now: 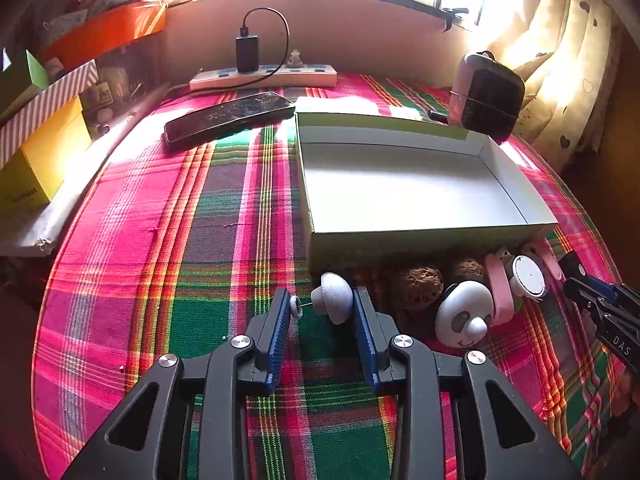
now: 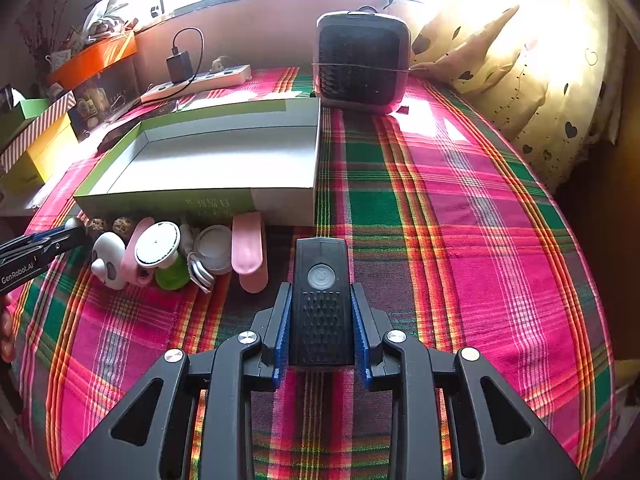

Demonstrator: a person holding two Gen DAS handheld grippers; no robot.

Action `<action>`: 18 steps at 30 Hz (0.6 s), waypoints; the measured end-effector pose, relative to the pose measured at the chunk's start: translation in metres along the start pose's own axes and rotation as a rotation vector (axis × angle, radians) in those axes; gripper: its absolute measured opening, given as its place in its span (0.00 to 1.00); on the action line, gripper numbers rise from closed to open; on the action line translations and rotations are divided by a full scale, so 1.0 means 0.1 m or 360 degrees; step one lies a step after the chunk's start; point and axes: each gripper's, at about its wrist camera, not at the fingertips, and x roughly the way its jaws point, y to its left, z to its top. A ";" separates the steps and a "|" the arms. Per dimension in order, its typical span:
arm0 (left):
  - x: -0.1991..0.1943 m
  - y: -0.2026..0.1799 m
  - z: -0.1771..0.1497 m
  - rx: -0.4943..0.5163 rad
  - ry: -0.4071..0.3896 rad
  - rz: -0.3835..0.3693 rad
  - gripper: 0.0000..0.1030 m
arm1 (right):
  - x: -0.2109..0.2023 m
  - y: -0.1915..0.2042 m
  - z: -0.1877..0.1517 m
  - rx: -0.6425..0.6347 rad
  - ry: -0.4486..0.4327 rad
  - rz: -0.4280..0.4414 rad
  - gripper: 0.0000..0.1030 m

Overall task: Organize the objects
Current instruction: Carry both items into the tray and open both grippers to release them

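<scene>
Sunlit window and a heart-print curtain (image 2: 532,76) back a counter under a plaid cloth (image 2: 460,208) of pink, green and orange. On it lies an open, shallow cardboard box (image 1: 404,184), white inside, green-trimmed outside, with nothing in it. Along its near wall sits a row of small objects: two brown walnuts (image 1: 418,286), a white panda-faced gadget (image 1: 464,314), a pink clip (image 2: 248,252), a round white-lidded container (image 2: 157,244) on a green base, and a coiled white cable (image 2: 200,270). The left gripper (image 1: 322,304) stands low over the cloth with its jaws parted around a white mushroom-shaped piece (image 1: 334,296); that piece touches the right-hand jaw, while a small ring on a thin pin meets the left-hand one. The right gripper (image 2: 321,304) has its jaws closed on a black remote-like device (image 2: 321,300) with a round power button, just right of the object row and near the box's corner. Behind the box: a black phone (image 1: 230,118), a power strip (image 1: 264,76) with a black charger, and a small pink-cased heater (image 2: 362,62).
</scene>
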 end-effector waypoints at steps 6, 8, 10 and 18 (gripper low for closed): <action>-0.18 -0.05 0.07 0.0036 -0.0038 -0.0023 0.29 | -0.13 0.01 0.08 -0.0005 -0.0044 0.0018 0.27; -0.21 -0.06 0.11 0.0048 -0.0049 -0.0031 0.29 | -0.16 0.02 0.13 -0.0008 -0.0059 0.0028 0.27; -0.23 -0.08 0.16 0.0055 -0.0052 -0.0037 0.29 | -0.19 0.03 0.19 -0.0001 -0.0064 0.0047 0.27; -0.11 -0.10 0.36 0.0029 -0.0006 -0.0099 0.29 | -0.15 0.08 0.44 -0.0016 -0.0069 0.0097 0.27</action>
